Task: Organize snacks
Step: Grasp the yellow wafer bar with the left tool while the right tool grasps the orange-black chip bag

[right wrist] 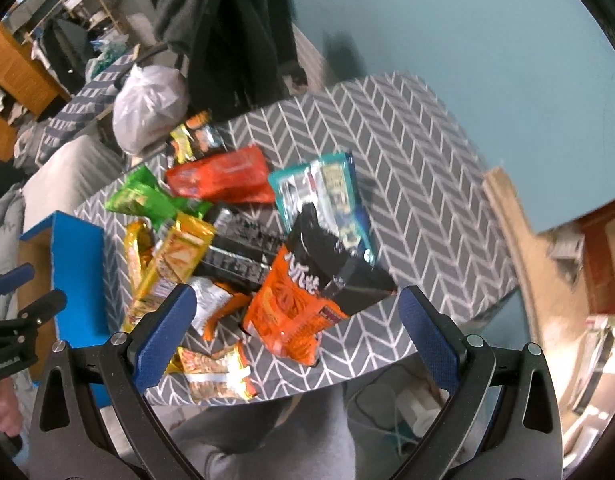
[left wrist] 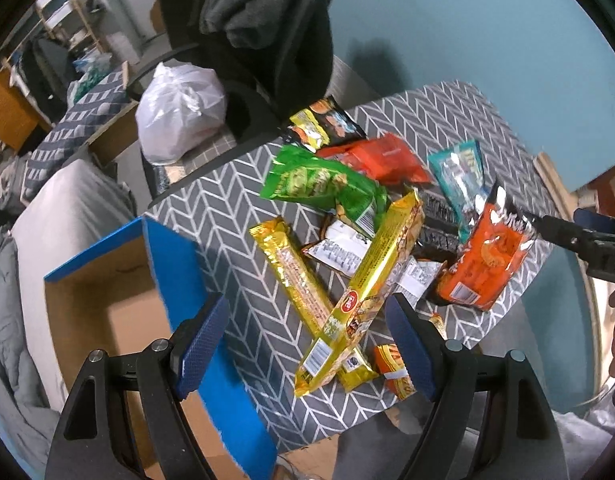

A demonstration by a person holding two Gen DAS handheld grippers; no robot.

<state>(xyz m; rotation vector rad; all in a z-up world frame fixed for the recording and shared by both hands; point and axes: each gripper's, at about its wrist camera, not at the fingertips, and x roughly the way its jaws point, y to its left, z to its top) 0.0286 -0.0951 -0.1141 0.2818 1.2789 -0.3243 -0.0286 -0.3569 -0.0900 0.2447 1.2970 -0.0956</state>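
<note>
We hold both grippers above a small table draped in a grey cloth with a white herringbone print (left wrist: 235,216), and both sets of ribbed blue rubber pads stand wide apart, gripping nothing.

Between the fingers of our left gripper (left wrist: 307,344) lie two long, glossy gold foil biscuit tubes (left wrist: 371,280), crossed over each other in an X. Beyond their far ends sits a crinkly green plastic snack bag (left wrist: 327,188), then a smooth red-orange pouch (left wrist: 383,158) and a small black-and-yellow packet (left wrist: 327,122) at the far edge. Just outside the left finger stands an open cardboard box with blue-faced outer walls (left wrist: 175,268); the part of its brown inside that we can see holds nothing.

Between the fingers of our right gripper (right wrist: 295,332) lies a puffy orange-and-black foil chip bag (right wrist: 299,300), tilted, partly overlapping a teal-edged shiny packet (right wrist: 327,188) farther out. Near the left pad sit a flat orange-and-silver sachet (right wrist: 215,372) and a dark rectangular wrapper (right wrist: 243,252).

Beyond the table rests a knotted white plastic sack (left wrist: 179,116).
</note>
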